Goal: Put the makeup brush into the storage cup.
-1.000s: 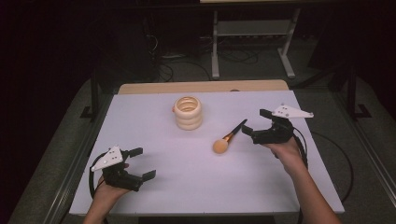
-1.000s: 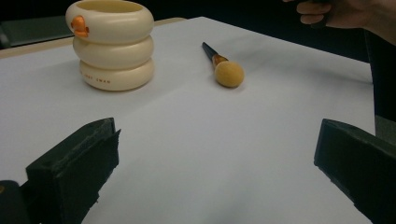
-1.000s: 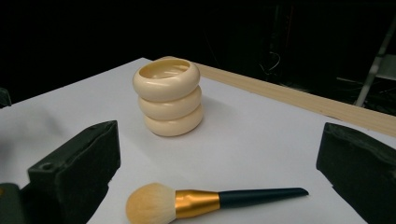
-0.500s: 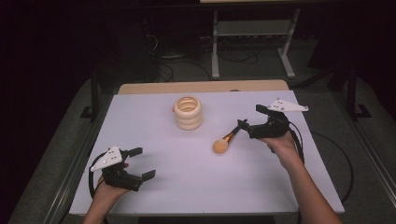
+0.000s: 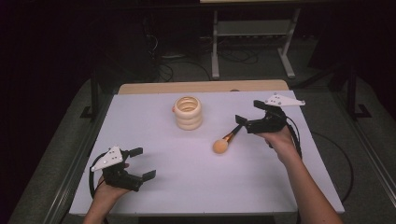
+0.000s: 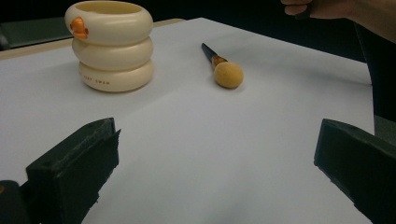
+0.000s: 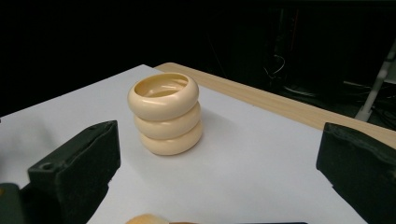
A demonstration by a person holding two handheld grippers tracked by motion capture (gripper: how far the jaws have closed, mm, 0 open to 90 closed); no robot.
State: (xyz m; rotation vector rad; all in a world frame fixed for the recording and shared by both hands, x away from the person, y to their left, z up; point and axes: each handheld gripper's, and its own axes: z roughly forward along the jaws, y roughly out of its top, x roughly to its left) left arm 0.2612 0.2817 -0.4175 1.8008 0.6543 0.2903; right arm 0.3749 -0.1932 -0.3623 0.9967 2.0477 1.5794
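Since a second ago the right hand-held gripper [image 5: 243, 122] has drawn back toward the right edge of the tabletop [image 5: 140, 121], and the makeup brush [image 5: 227, 138] has slid a little that way with it; the left side looks unchanged.

At the near left corner, the left hand-held gripper [image 5: 142, 163] rests low over the tabletop with its jaws spread wide and nothing between them. In the left gripper view both black jaws stand far apart at the bottom edges, with bare white surface between.

Toward the middle and far side stands the cream ringed holder [image 5: 188, 112], upright, three rounded tiers stacked, with a small orange mark on its top ring in the left gripper view [image 6: 110, 43].

Just right of the holder and nearer the person, the makeup brush lies flat, its round orange head pointing to the near left and its dark handle running up toward the right hand-held gripper.

Whether those jaws pinch the handle tip cannot be told from above; in the right gripper view they stand wide apart, the brush head [image 7: 144, 219] low between them.
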